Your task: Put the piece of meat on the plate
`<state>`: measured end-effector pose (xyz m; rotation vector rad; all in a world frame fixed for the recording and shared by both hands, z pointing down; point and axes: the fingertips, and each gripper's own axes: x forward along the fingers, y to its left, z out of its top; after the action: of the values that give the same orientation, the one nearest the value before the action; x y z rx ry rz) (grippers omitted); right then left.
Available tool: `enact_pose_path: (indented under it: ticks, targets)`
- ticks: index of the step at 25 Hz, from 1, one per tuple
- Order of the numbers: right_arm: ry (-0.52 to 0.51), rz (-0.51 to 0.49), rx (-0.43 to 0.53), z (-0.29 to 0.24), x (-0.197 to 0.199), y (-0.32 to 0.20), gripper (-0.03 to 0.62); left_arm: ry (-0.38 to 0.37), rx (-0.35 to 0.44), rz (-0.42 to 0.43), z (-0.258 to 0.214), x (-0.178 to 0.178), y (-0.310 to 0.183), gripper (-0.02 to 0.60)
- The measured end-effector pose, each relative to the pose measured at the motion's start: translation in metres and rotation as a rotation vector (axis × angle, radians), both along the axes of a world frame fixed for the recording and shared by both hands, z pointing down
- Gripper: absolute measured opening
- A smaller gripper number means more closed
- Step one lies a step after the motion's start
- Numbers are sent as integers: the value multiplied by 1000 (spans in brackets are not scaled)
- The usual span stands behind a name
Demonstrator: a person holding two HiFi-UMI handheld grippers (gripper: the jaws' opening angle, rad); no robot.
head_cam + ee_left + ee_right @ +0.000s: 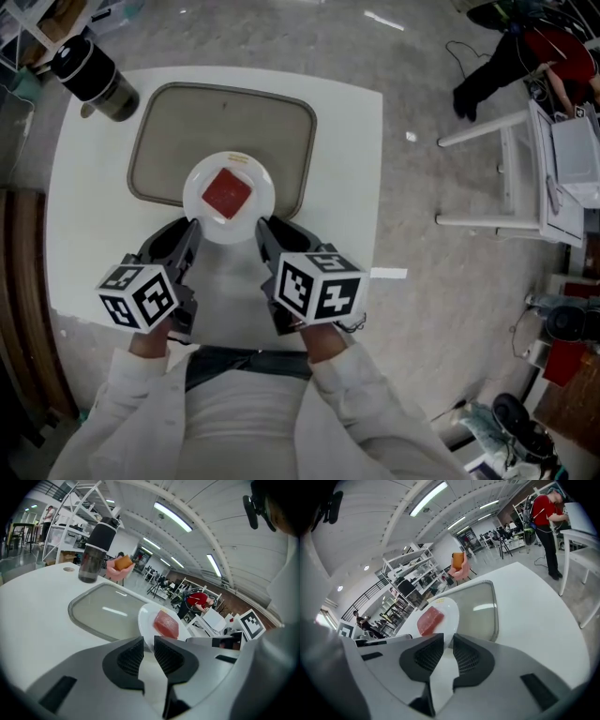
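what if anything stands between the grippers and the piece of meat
nothing visible. the piece of meat already lies on the white plate, and the left gripper and right gripper sit just short of its near rim, jaws nearly together and empty

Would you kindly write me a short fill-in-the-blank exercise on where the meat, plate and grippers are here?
1. The red piece of meat lies on the white ____.
2. The plate overlaps the near edge of the grey ____.
3. The left gripper and right gripper each pinch the plate's ____.
4. The dark bottle stands at the table's far ____ corner.

Missing words: plate; tray; rim; left.
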<state>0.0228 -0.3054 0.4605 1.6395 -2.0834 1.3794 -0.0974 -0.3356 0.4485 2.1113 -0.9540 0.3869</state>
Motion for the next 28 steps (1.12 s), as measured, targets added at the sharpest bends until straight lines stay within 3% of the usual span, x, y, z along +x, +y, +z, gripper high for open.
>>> enact_pose_path:
  ticks: [13,28]
  targets:
    - [-11,15,-15,15,-3,-66,74,-36,8,30,15,-1,-70,67]
    - [-5,24,-72,39,-7,-107,74,-62,-10,28,37,-4,-110,67]
